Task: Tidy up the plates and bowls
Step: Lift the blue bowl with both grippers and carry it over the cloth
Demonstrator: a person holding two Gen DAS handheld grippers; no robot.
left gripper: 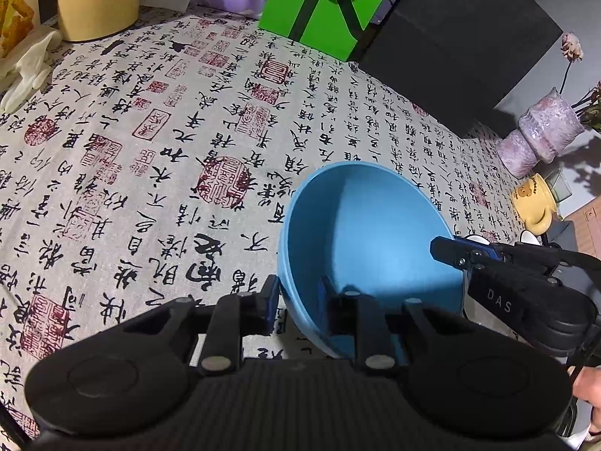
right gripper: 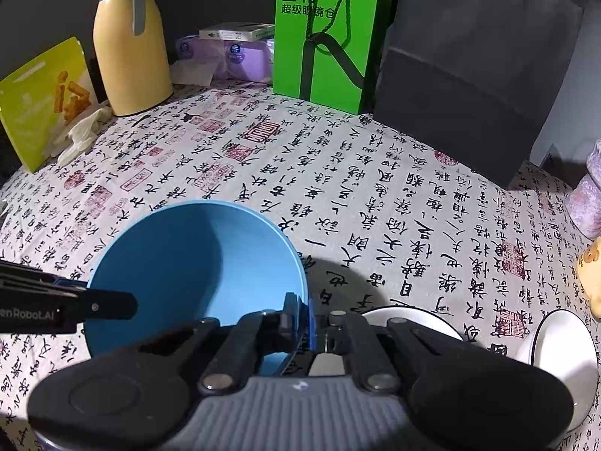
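The left gripper [left gripper: 298,306] pinches the rim of the blue bowl [left gripper: 370,240], one finger inside the bowl and one outside. The right gripper [right gripper: 306,319] pinches the rim on the other side in the same way, so both are closed on the bowl and share it between them. The bowl is tipped, with its open side leaning toward the back of the tabletop [left gripper: 157,158]. It looks lifted off the cloth, because a dark shadow lies beside it, but I cannot tell for sure.

I think two grips are used so the bowl does not swing or slip while it is carried. A thin rim is easy to lose with only one pinch.

In the right view, a white bowl [right gripper: 563,360] stands near the right edge of the tabletop, and a white plate [right gripper: 405,319] peeks out just behind the right gripper. The blue bowl hangs to the left of them, close by. My guess is that the blue bowl is going to be put with those white dishes.

Along the back edge stand a yellow jug [right gripper: 129,41], a green bag [right gripper: 323,34] and a dark bag [right gripper: 473,67]. At the right edge are a purple vase [left gripper: 537,135] and a small yellow cup [left gripper: 535,197]. They are all well apart from the bowl, so it has room to move.
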